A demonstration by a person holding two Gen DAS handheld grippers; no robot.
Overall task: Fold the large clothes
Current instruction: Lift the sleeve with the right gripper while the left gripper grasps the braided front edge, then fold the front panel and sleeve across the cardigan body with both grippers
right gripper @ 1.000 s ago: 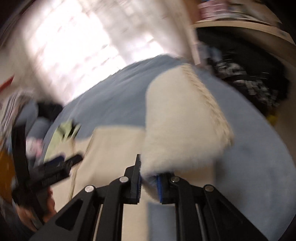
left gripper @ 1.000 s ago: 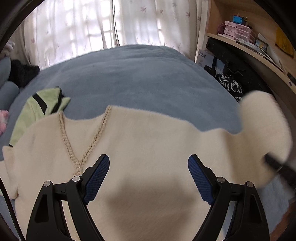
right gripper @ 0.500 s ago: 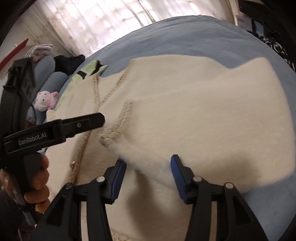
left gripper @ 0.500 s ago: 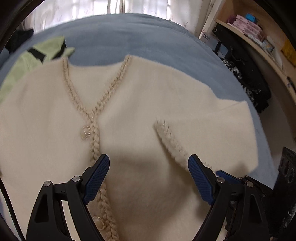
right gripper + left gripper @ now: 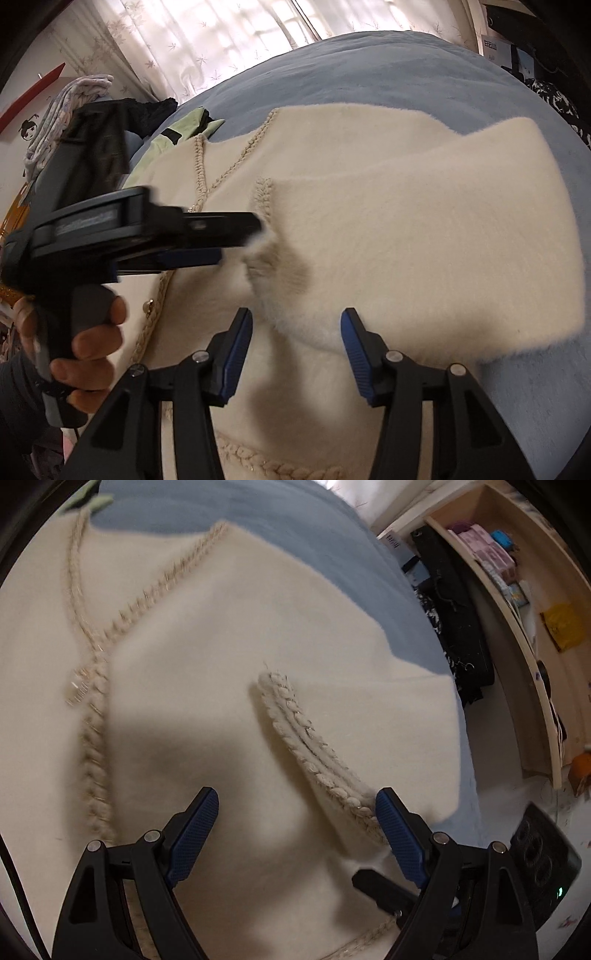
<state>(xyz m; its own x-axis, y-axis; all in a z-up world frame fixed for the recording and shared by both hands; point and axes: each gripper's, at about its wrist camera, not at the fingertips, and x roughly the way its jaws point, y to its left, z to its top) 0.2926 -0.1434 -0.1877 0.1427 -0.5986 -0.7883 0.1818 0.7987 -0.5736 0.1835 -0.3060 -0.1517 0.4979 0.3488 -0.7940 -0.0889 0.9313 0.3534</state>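
A cream fuzzy cardigan (image 5: 221, 646) with braided trim lies flat on a blue bed cover (image 5: 258, 517). One sleeve (image 5: 443, 229) is folded across its front, and the braided cuff (image 5: 303, 738) rests near the middle. My left gripper (image 5: 295, 797) hangs open just over the fabric, its right finger beside the cuff braid. In the right wrist view the left gripper (image 5: 240, 240) reaches in from the left, tips at the cuff (image 5: 263, 195). My right gripper (image 5: 295, 315) is open above the sleeve's lower edge, with the pads off the cloth.
A light green garment (image 5: 173, 133) lies past the collar at the bed's far left, with dark clothes and pillows behind it. A wooden shelf (image 5: 498, 554) and a black bag (image 5: 454, 620) stand along the right side. Curtains (image 5: 221, 37) hang behind the bed.
The right gripper held the sleeve up, carried it across the cardigan and opened, leaving it folded over the front. The left gripper came down and tipped toward the cuff.
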